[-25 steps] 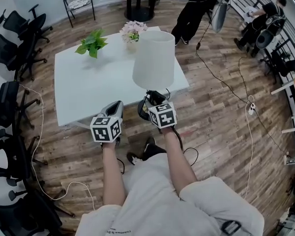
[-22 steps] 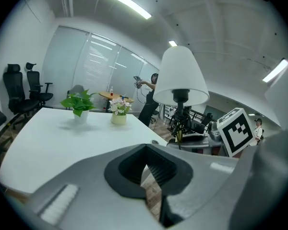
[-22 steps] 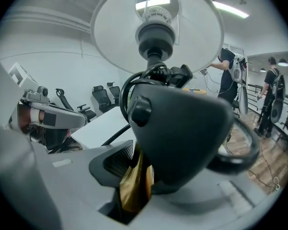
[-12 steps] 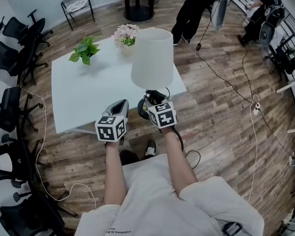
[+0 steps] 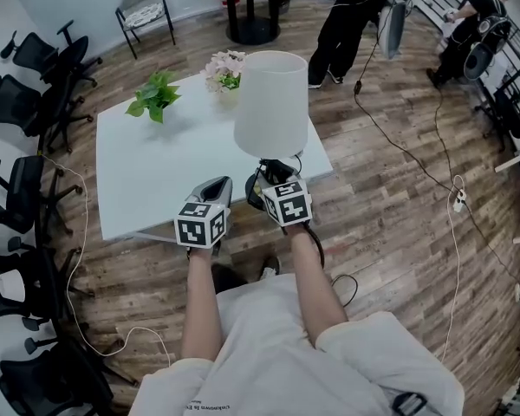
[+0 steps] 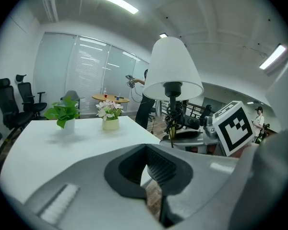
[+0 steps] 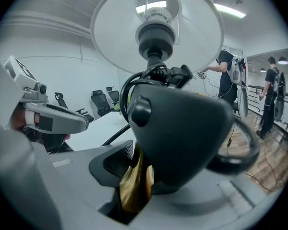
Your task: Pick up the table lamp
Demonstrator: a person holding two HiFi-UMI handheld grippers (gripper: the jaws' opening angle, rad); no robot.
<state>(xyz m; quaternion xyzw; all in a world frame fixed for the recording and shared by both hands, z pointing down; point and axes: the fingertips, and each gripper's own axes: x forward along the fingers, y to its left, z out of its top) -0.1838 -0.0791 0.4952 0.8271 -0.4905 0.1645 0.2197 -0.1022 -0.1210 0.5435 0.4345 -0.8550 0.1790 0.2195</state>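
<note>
Table lamp [image 5: 272,102] stands upright at the near right edge of the white worktop [image 5: 156,172], its pale shade above a dark round base [image 5: 258,194] that straddles that edge. Whether the base rests on the worktop or hangs just clear of it, I cannot tell. The right claw [image 5: 265,184] is closed on the lamp low down. In the right gripper view its jaws pinch a brass-coloured piece [image 7: 134,181] under the dark domed base [image 7: 182,128], with the black cord [image 7: 127,92] looped around the stem and the shade's open underside [image 7: 156,28] overhead.

The left claw [image 5: 215,189] is just left of the lamp base, over the near edge of the worktop. Its jaws are drawn almost together, with only a thin slit between them and nothing in it.

A green potted plant [image 5: 156,96] and a small pot of pale flowers [image 5: 225,66] stand on the far side of the worktop, well apart from the lamp base. Black office chairs [image 5: 22,102] line the left of the room, and a person in black [image 5: 347,16] stands at the far right.
</note>
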